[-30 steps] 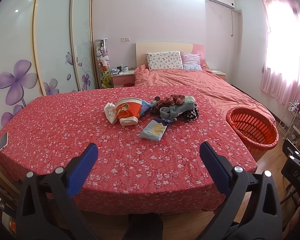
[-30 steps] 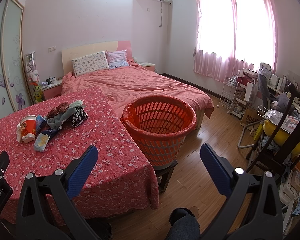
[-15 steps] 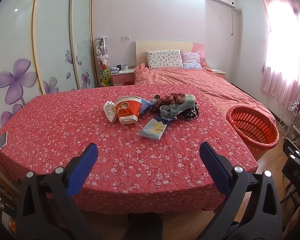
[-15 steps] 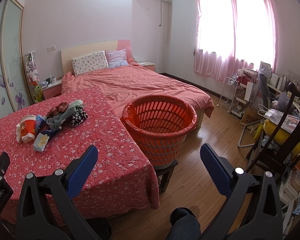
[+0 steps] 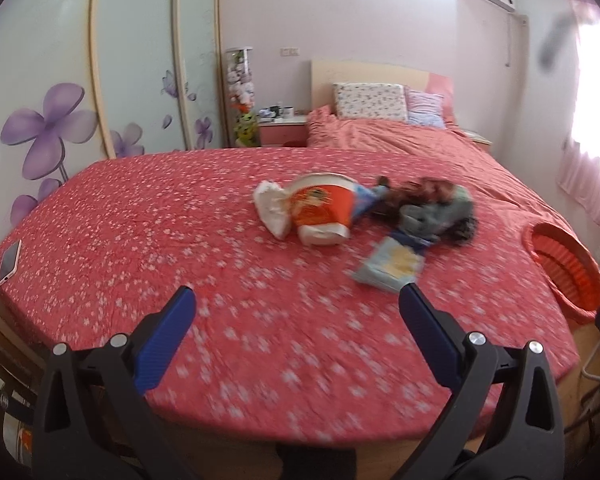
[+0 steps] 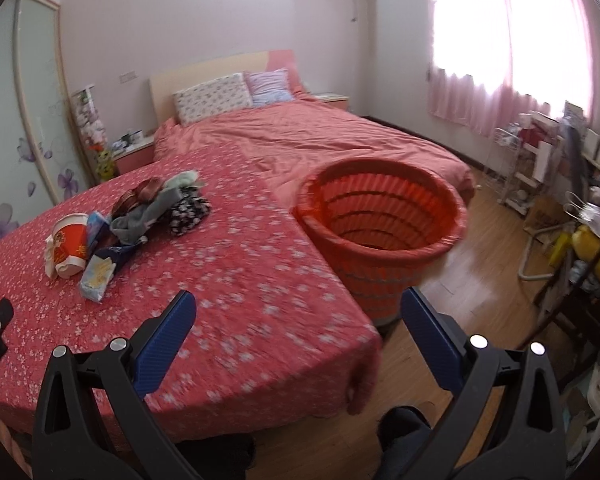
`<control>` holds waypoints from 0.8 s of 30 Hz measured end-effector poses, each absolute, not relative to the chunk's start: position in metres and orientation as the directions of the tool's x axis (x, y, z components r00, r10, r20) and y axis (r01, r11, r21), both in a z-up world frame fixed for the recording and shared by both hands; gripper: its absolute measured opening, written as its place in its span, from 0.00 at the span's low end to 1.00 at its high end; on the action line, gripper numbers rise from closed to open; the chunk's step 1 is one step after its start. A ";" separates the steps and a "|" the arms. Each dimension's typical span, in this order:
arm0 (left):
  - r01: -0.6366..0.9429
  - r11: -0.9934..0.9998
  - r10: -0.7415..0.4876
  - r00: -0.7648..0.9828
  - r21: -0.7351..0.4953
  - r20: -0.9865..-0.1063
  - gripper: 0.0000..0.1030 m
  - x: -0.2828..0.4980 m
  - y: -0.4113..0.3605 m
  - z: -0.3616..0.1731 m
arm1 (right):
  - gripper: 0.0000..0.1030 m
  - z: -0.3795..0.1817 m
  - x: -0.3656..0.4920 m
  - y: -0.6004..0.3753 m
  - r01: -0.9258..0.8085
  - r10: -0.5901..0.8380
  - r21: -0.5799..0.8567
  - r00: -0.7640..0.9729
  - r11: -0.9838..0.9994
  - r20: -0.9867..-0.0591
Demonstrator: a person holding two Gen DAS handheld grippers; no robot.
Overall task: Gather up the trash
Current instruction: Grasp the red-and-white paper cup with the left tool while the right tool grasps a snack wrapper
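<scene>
A pile lies mid-table on the red floral cloth: a red and white paper cup on its side, a crumpled white wrapper, a pale blue snack packet and bunched socks. The pile also shows in the right wrist view, with the cup and the packet. An orange slatted basket stands at the table's right edge, also seen in the left wrist view. My left gripper is open and empty, short of the pile. My right gripper is open and empty over the table's near right corner.
A phone lies at the table's left edge. A pink bed stands behind the table. A wardrobe with flower-print doors lines the left wall. A chair and cluttered shelves stand at the right on the wooden floor.
Both grippers have moved forward and toward the table; the pile and the basket look nearer and larger. The left view has swung left. Both stay open.
</scene>
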State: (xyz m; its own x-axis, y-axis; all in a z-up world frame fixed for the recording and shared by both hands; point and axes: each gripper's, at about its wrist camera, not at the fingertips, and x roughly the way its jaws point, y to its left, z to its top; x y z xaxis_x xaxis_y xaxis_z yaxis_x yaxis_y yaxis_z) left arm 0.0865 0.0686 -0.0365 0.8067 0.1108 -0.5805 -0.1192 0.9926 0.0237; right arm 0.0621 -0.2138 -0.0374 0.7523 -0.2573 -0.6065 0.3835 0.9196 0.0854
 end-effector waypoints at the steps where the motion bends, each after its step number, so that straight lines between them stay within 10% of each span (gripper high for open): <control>1: -0.121 0.992 0.109 0.805 0.019 -0.584 0.96 0.094 0.073 -0.037 | 0.98 -0.038 0.069 -0.213 0.366 -0.238 0.094 0.757 0.926 -0.609; 24: -0.066 0.997 0.065 0.694 0.026 -0.717 0.89 0.270 0.076 -0.084 | 0.77 -0.059 0.202 -0.172 0.174 -0.029 0.148 0.736 0.974 -0.676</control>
